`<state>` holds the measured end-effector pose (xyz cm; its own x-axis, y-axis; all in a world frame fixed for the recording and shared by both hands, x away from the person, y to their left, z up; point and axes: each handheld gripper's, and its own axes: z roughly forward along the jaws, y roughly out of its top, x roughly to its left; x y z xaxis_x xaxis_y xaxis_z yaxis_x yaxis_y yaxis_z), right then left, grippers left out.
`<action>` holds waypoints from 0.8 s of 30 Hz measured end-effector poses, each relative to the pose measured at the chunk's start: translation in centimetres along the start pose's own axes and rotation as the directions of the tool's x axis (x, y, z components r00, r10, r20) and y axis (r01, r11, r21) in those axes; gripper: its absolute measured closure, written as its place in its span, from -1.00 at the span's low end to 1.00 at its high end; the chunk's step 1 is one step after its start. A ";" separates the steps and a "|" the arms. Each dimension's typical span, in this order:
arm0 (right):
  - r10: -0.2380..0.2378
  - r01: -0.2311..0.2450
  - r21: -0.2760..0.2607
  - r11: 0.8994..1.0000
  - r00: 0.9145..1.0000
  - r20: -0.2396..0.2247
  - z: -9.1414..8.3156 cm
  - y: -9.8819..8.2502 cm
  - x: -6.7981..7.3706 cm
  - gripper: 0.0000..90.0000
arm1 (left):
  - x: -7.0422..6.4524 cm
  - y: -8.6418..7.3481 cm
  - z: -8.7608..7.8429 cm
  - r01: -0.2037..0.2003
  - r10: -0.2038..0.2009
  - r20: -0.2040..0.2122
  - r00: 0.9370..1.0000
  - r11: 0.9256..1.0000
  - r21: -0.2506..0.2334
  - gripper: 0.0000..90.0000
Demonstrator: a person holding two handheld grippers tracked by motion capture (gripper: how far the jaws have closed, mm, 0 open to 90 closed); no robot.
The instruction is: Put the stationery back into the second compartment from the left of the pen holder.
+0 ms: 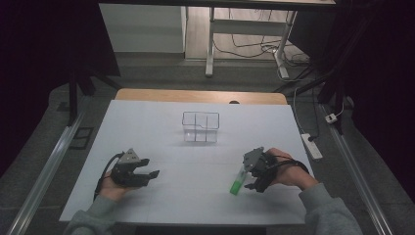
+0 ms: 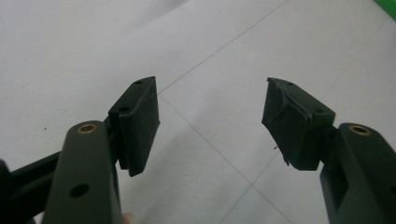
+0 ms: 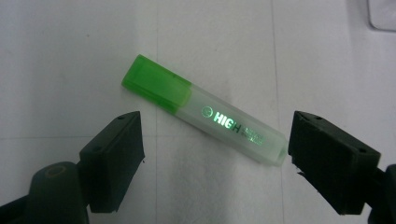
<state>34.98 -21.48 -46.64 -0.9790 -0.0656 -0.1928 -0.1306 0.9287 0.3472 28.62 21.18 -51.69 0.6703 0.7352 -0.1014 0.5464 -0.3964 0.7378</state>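
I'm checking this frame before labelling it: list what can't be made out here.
- Green-capped translucent highlighter: the small print beside "HIGH" is blurred in the right gripper view.
- Clear plastic divided box: too small in the high view to tell whether anything lies inside.
- Right tool: in the high view, hand and highlighter partly cover it.

A clear plastic box with four compartments [image 1: 200, 127] sits mid-table on the white sheet [image 1: 147, 127], a wooden table edge [image 1: 195, 96] beyond it, and a white power strip [image 1: 311, 146] lies on the grey floor [image 1: 156, 66].
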 end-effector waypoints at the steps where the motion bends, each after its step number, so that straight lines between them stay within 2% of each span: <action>1: -0.015 0.015 0.007 1.000 1.000 -0.008 0.1 0.2 0.0 -0.58 | 0.0 0.0 0.0 0.001 -0.001 0.000 1.000 1.000 0.000 -0.20; 7: -0.098 0.098 -0.001 0.995 0.993 -0.061 0.4 0.9 -0.3 -0.53 | 0.3 -0.3 0.0 0.036 -0.036 -0.002 0.999 0.999 -0.009 -0.20; 12: -0.155 0.154 -0.017 0.988 0.983 -0.097 0.4 1.0 -0.7 -0.47 | 0.4 -0.5 -0.3 0.071 -0.071 -0.014 0.997 0.997 -0.014 -0.20; 17: -0.210 0.207 -0.031 0.978 0.968 -0.139 1.0 1.0 -1.4 -0.45 | 0.3 -0.5 -0.3 0.087 -0.087 -0.035 0.996 0.996 -0.009 -0.20; 22: -0.264 0.263 -0.030 0.964 0.948 -0.177 2.1 1.1 -1.7 -0.40 | 0.3 -0.5 -0.1 0.103 -0.104 -0.046 0.994 0.995 -0.009 -0.20; 24: -0.288 0.290 -0.017 0.957 0.938 -0.194 2.3 1.1 -1.9 -0.40 | 0.3 -0.4 -0.1 0.106 -0.106 -0.047 0.993 0.994 -0.007 -0.20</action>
<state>37.01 -19.47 -47.98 -0.9110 -0.3994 -0.1028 -0.4115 0.8633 0.2921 28.51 21.59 -51.99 0.5842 0.7980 -0.1479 0.6110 -0.3125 0.7274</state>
